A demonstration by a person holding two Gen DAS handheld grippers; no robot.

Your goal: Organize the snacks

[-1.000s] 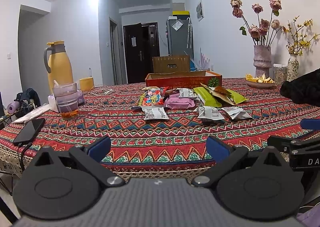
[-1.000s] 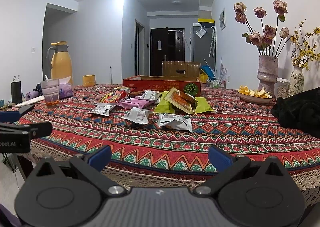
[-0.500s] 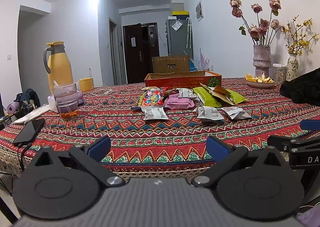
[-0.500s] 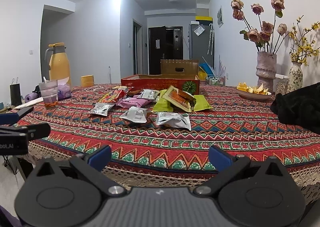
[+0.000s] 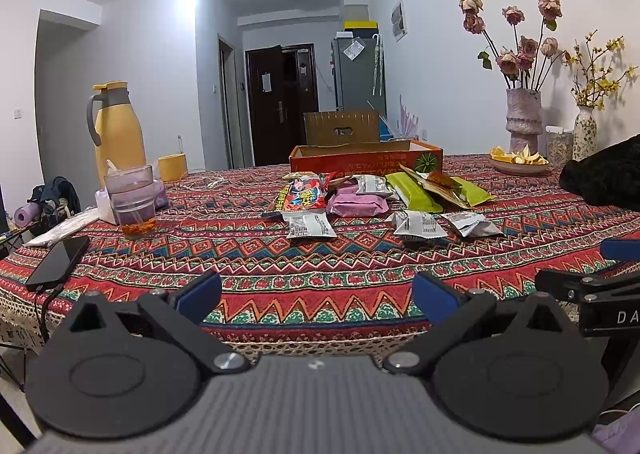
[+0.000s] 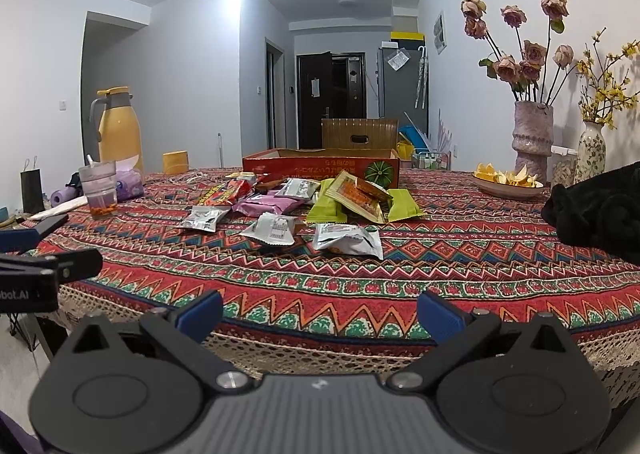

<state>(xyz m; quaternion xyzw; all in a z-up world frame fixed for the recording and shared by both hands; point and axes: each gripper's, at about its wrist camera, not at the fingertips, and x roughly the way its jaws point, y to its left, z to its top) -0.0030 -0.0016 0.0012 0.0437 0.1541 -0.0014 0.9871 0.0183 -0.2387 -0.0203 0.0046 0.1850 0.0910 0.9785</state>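
Snack packets lie loose in a cluster near the middle of the table (image 5: 320,278), just in front of the orange cardboard box (image 5: 366,160) at the far edge. Countable there are three silver packets (image 6: 347,240), two green packets (image 5: 414,194), one pink packet (image 5: 357,204), one red packet (image 5: 298,196) and one tan packet (image 6: 356,196) leaning on top of the green ones; a few more behind them overlap too much to count. The box is one, open at the top. Two flower vases (image 5: 523,120) stand at the far right corner beside one dish of orange peel (image 5: 518,162). At the left edge stand one yellow jug (image 5: 116,134), one glass cup (image 5: 131,200) and one phone (image 5: 58,262).

The left gripper (image 5: 316,292) is spread wide, its blue-tipped fingers (image 5: 200,292) empty and hanging just off the near edge, touching nothing. The right gripper (image 6: 320,312) is equally wide apart, empty, level with the lace fringe at the near edge.
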